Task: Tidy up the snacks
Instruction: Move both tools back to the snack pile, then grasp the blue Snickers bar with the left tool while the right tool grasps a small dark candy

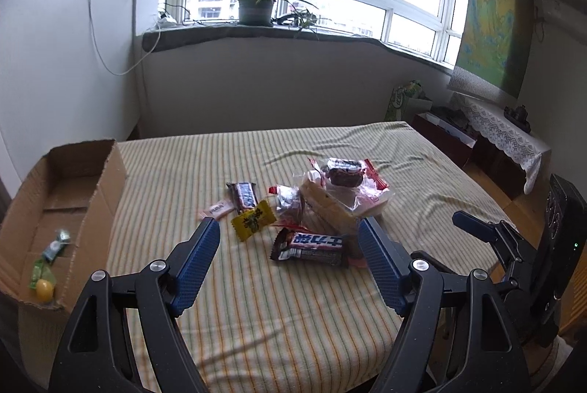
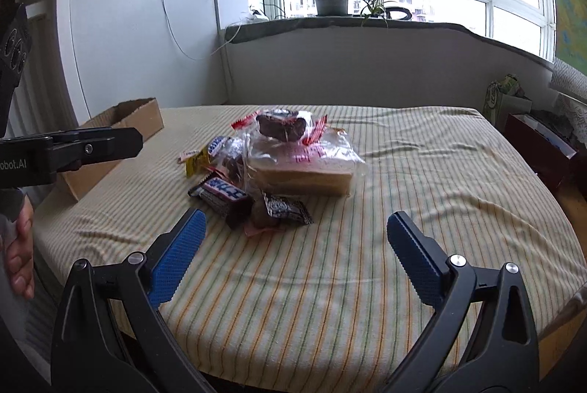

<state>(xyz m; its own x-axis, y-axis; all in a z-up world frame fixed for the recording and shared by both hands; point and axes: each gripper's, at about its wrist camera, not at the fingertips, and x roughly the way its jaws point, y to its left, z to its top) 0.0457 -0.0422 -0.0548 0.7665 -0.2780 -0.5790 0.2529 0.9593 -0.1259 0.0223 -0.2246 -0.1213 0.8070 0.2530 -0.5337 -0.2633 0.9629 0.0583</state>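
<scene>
On the striped cloth (image 1: 256,301) covering the table, a pile of snacks (image 1: 312,206) is lying near the middle, with a bagged bread loaf (image 2: 304,169) carrying a dark pastry (image 2: 280,127) on top and a chocolate bar (image 1: 312,246) at the front. The left gripper (image 1: 290,235) is hovering just short of the pile, its blue fingers (image 1: 198,261) standing wide apart around nothing. The right gripper (image 2: 293,228) is hanging beside it, fingers (image 2: 414,257) likewise spread and empty. A cardboard box (image 1: 106,184) is sitting at the left edge, holding a few candies (image 1: 46,268).
</scene>
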